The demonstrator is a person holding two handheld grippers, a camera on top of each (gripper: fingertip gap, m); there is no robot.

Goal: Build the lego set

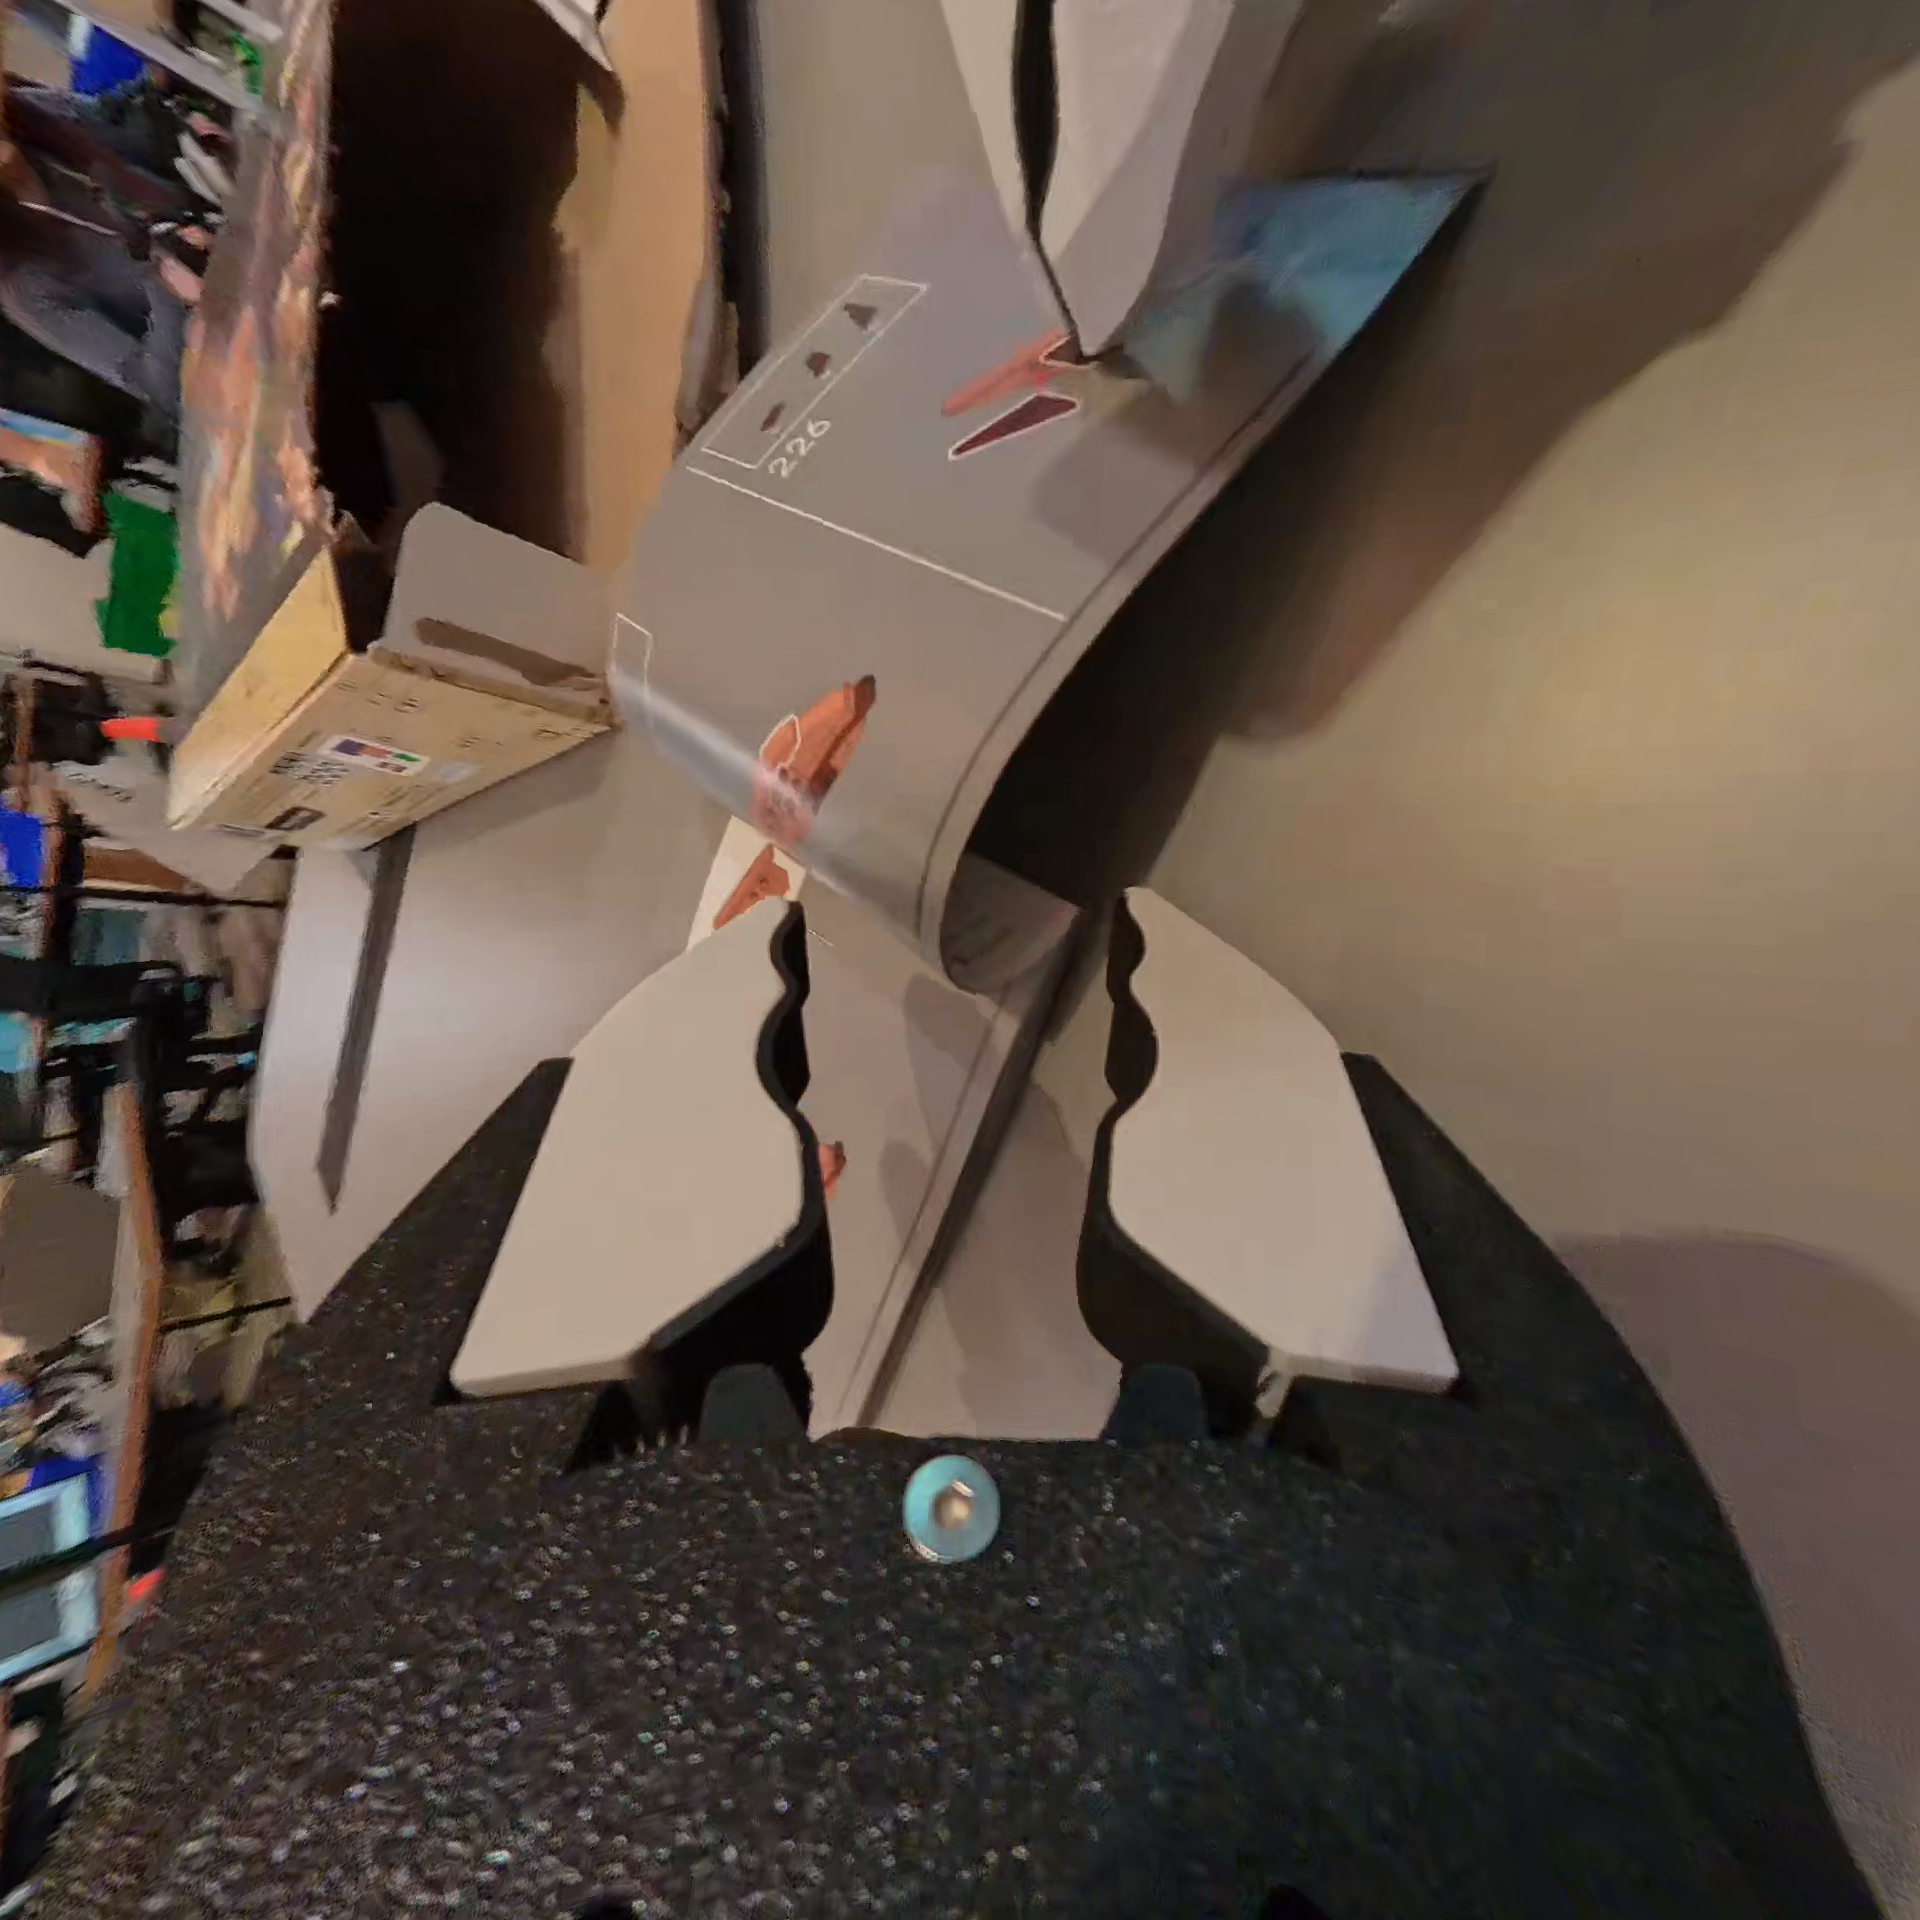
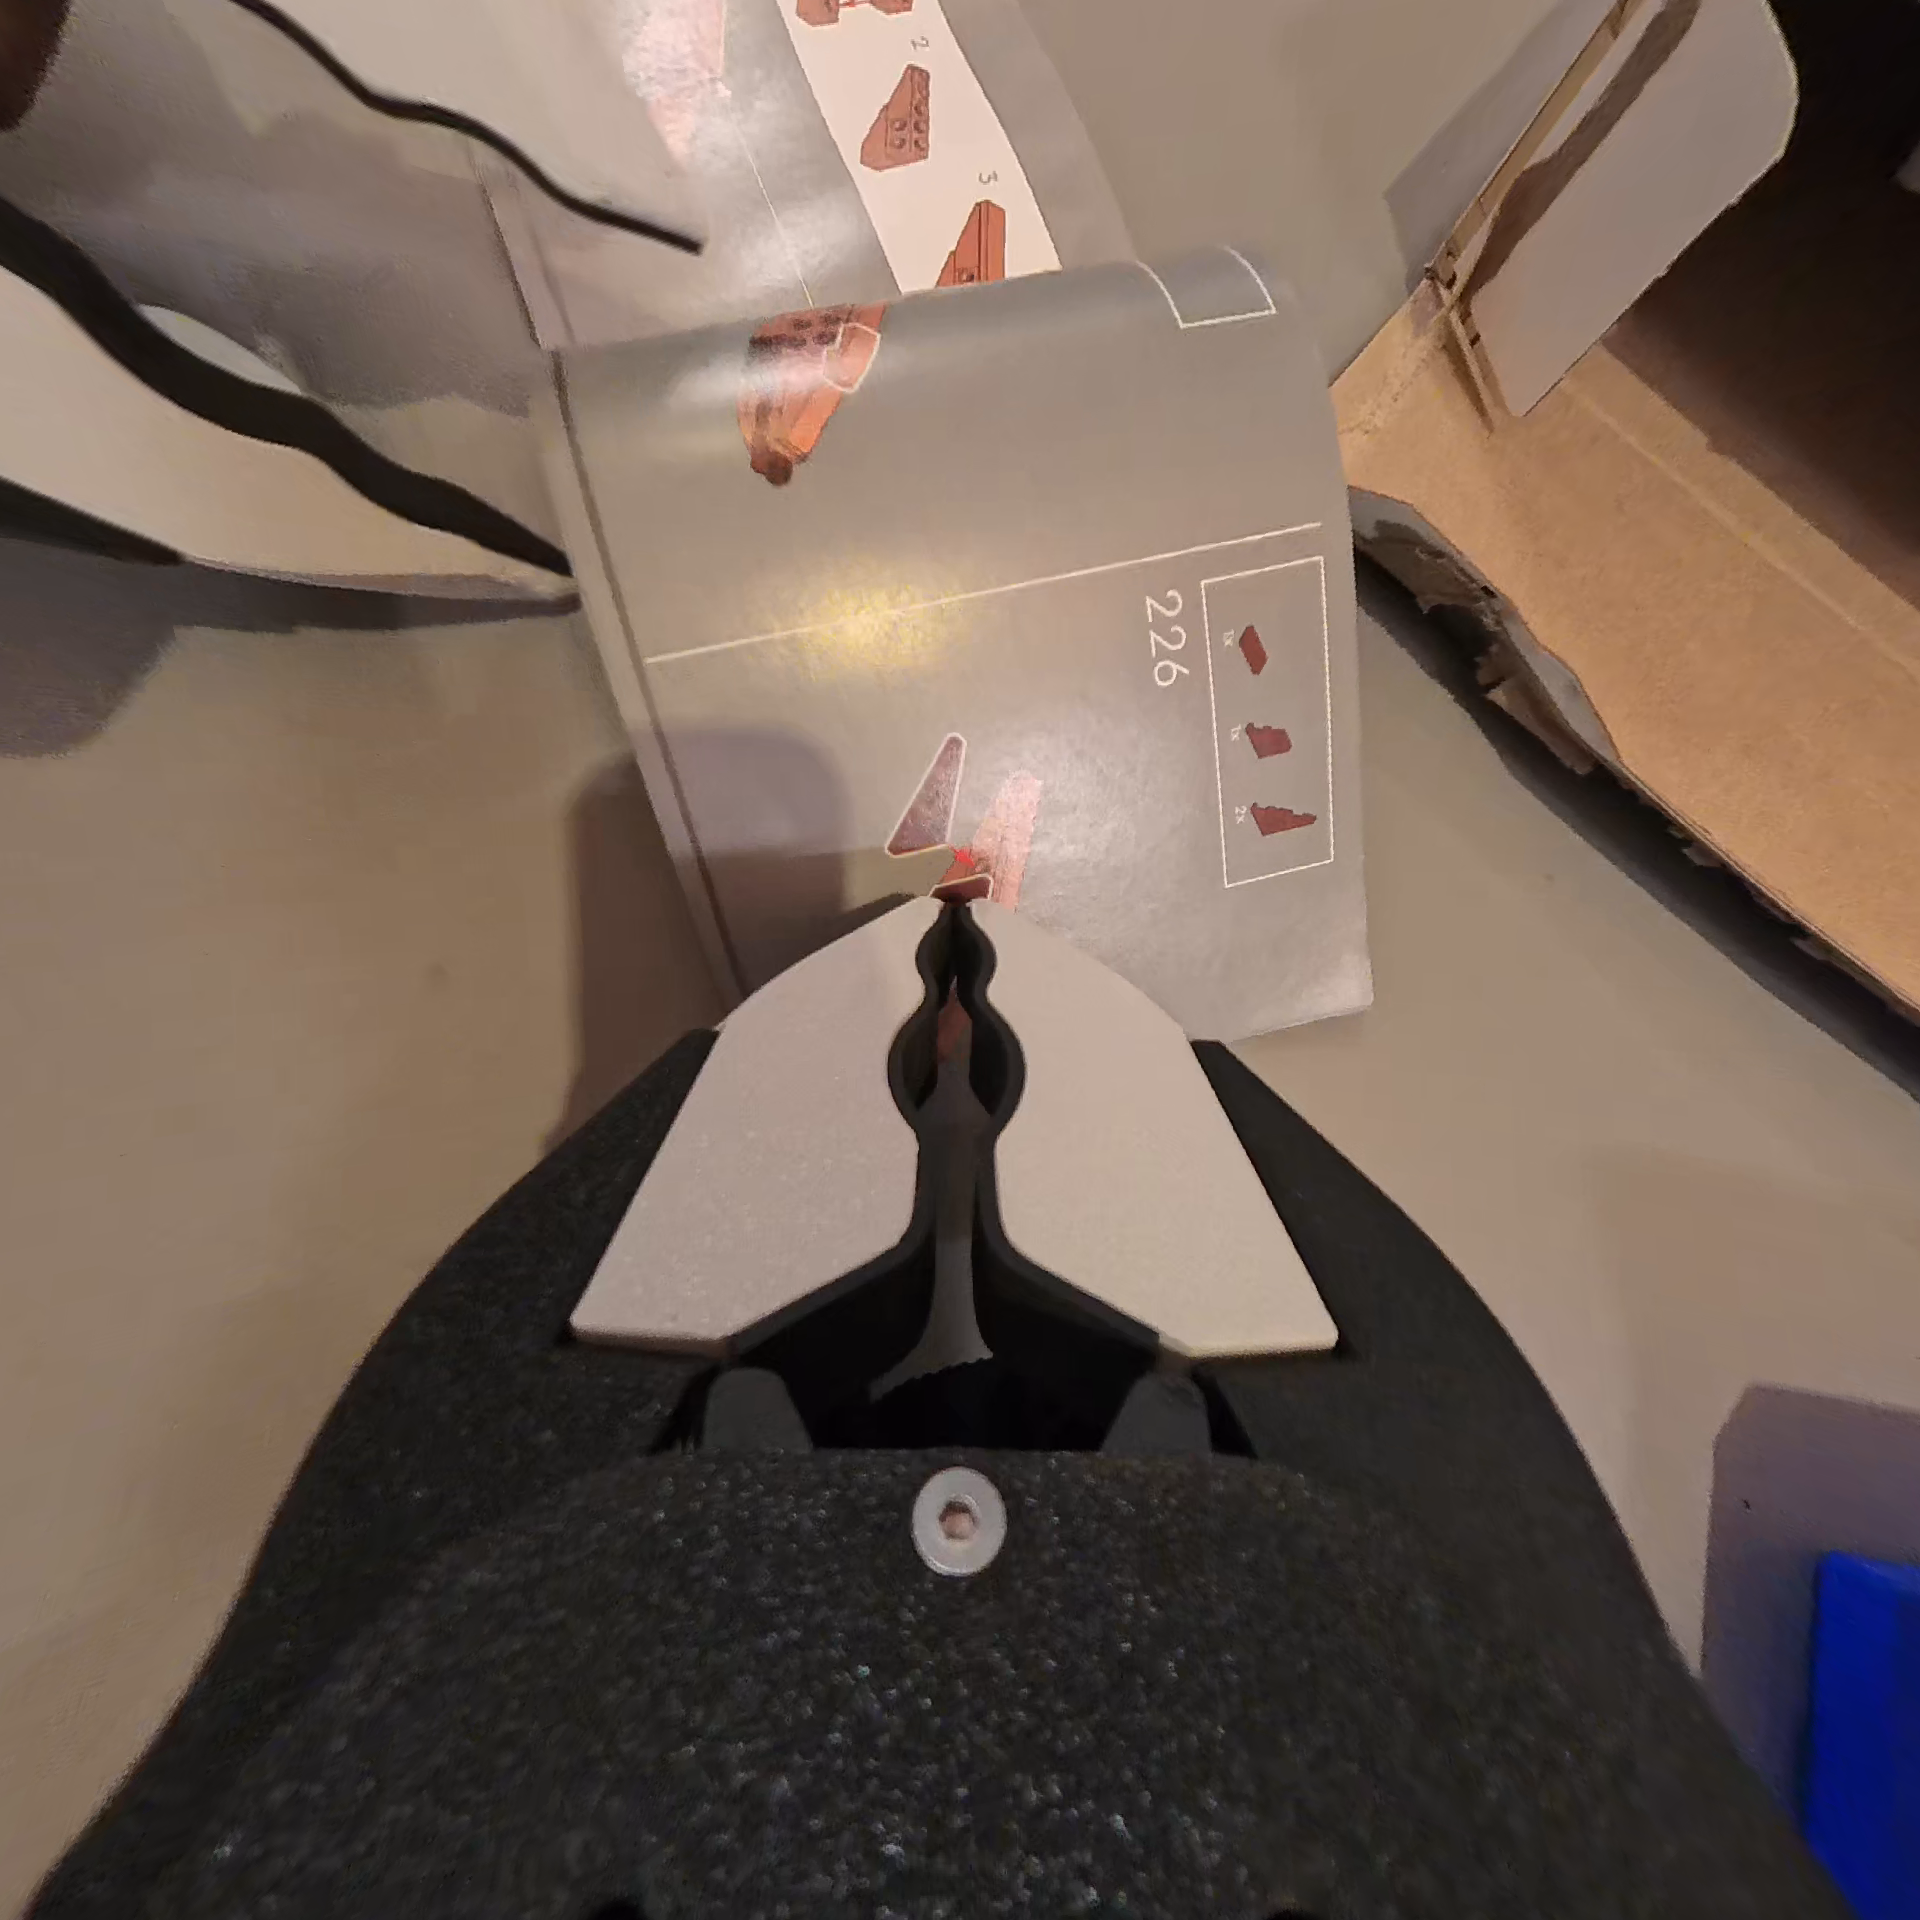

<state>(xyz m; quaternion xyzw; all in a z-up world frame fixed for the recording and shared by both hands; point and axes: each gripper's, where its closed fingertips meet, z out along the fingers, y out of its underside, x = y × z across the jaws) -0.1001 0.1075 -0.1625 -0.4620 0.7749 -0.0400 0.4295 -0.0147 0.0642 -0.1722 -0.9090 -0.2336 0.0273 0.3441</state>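
Right gripper [image 2: 957, 914] reached in level, fingers together, pinching a grey booklet page [image 2: 997, 644] at its near edge. Left gripper [image 1: 956, 925] lay rolled sideways, fingers apart, the booklet's curled pages [image 1: 883, 582] between them; contact unclear. Torn cardboard box [image 2: 1621, 582] crowded at 2 o'clock; bare table [image 2: 260, 935] at 9.

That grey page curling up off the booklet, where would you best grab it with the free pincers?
Grip the grey page at its raised free edge, coming edge-on from the open side. There it arches clear of the booklet, so the left gripper, open, can straddle one thin sheet.
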